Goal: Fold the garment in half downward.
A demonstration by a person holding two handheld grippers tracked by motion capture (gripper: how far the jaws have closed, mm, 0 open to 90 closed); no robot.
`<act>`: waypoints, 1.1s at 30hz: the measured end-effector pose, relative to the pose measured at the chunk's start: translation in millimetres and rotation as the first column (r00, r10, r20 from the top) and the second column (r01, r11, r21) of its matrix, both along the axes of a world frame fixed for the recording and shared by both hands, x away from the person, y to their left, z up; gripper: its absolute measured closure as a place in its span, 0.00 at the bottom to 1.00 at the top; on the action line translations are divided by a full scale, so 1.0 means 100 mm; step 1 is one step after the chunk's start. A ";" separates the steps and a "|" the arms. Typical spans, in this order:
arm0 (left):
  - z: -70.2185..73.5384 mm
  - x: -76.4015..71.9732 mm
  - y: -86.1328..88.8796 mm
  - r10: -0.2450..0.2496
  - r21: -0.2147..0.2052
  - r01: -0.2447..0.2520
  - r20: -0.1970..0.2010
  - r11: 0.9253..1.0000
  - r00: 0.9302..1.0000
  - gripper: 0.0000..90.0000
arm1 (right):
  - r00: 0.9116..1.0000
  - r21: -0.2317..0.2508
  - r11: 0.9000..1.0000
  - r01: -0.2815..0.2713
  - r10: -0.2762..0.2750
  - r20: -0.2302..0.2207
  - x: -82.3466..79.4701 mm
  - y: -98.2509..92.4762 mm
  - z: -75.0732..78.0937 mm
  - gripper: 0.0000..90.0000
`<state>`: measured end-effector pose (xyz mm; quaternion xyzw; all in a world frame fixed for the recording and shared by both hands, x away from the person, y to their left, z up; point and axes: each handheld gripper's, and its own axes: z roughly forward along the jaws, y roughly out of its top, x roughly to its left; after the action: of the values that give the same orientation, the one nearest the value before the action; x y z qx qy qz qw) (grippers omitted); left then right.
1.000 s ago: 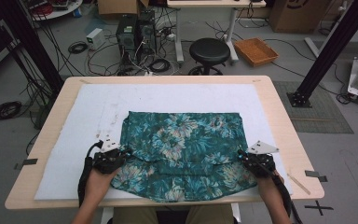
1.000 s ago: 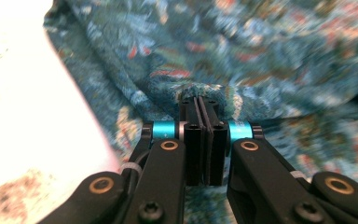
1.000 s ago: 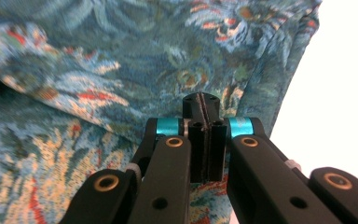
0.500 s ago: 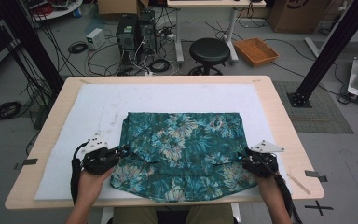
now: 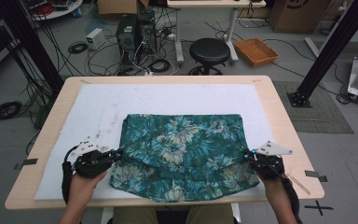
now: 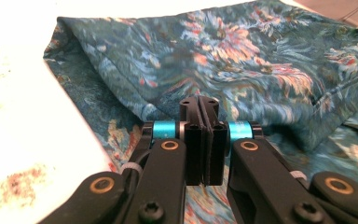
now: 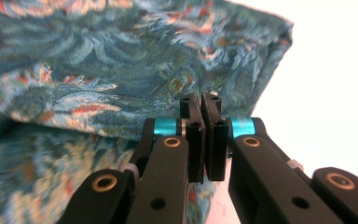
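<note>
A teal floral cloth (image 5: 182, 149) lies on the white mat (image 5: 168, 95), its near part folded over in layers. My left gripper (image 5: 120, 151) is at the cloth's left edge, shut on a fold that rises like a tent from the jaw tips (image 6: 199, 100). The cloth (image 6: 242, 56) spreads beyond them. At the right edge my right gripper (image 5: 246, 154) has just closed its jaws. They pinch the hem of the raised upper layer (image 7: 200, 98), with the cloth (image 7: 98, 60) lifted behind.
The wooden table (image 5: 270, 93) carries the mat, which has brownish stains at the left (image 5: 98, 135). Behind the table stand a black stool (image 5: 209, 49), computer towers (image 5: 133, 30), an orange basket (image 5: 256, 51) and loose cables. A black frame post (image 5: 335, 51) leans at the right.
My left hand has drifted leftward and slightly up with the cloth's edge. The right gripper has risen a little at the right edge.
</note>
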<state>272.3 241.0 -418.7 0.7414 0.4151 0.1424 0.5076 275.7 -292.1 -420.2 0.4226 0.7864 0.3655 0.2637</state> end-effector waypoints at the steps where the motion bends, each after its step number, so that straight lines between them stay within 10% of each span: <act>1: 0.01 -0.02 0.01 -0.004 -0.015 0.004 -0.003 1.000 1.000 0.99 | 1.000 0.006 1.000 -0.008 0.008 0.003 -0.03 -0.02 0.04 0.99; 9: 0.08 -0.18 0.12 -0.037 -0.046 0.037 -0.002 0.998 0.999 0.99 | 1.000 0.017 1.000 -0.026 0.026 0.018 -0.26 -0.09 0.29 0.99; 12: 0.01 -0.19 0.13 0.006 0.020 -0.006 -0.013 1.000 1.000 0.99 | 1.000 0.011 1.000 -0.023 0.023 -0.013 -0.24 -0.10 0.26 0.99; 20: -0.03 -0.19 -0.09 0.013 0.088 -0.018 0.050 0.996 0.999 0.58 | 1.000 0.065 0.998 0.027 -0.028 0.014 -0.23 -0.06 0.04 0.65; 22: -0.04 -0.20 -0.21 -0.015 0.127 0.007 0.062 0.992 0.998 0.57 | 0.997 0.103 0.991 -0.083 0.082 0.016 -0.29 0.11 0.02 0.65; 27: -0.07 -0.16 -0.26 -0.020 0.123 0.012 0.057 0.992 0.998 0.57 | 0.935 0.077 0.932 -0.354 0.354 0.014 -0.35 0.59 -0.04 0.68; 33: -0.08 -0.12 -0.23 -0.018 0.111 0.011 0.056 0.994 0.998 0.58 | 0.887 0.069 0.886 -0.458 0.461 -0.035 -0.19 0.89 -0.07 0.72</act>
<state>260.1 218.1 -427.2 0.7672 0.3866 0.1826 0.4782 256.5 -203.3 -426.8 0.2411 0.8593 0.4296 0.1375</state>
